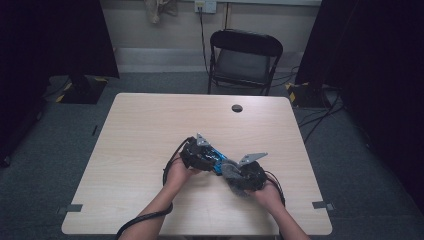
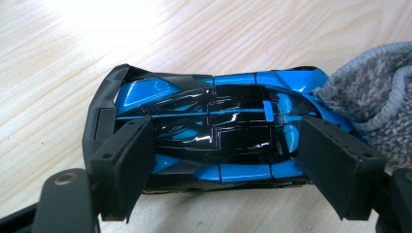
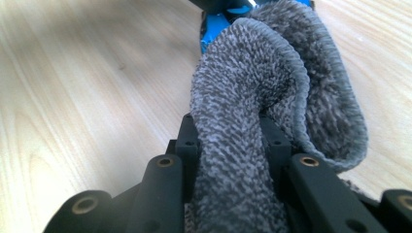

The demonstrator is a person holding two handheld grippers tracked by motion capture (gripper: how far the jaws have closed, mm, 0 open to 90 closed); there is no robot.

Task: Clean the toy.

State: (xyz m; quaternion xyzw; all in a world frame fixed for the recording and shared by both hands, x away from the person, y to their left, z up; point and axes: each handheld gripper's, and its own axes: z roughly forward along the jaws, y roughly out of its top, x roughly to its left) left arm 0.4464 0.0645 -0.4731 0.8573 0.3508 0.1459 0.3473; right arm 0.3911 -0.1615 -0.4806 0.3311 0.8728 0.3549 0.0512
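toy car (image 2: 214, 131): pinched across its width by left claw (image 2: 223, 165), long axis pointing toward right claw (image 3: 233, 145), which pinches grey cloth (image 3: 272, 82) against its nose.

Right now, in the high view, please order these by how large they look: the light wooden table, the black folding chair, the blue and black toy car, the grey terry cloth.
1. Light wooden table
2. Black folding chair
3. Blue and black toy car and grey terry cloth: both small and partly hidden by the jaws, so I cannot rank them.

Two hands hold grippers over the table (image 1: 150, 125). The left gripper (image 1: 209, 159) holds a blue car (image 1: 216, 158). The right gripper (image 1: 234, 172) presses a grey cloth (image 1: 227, 168) on it.
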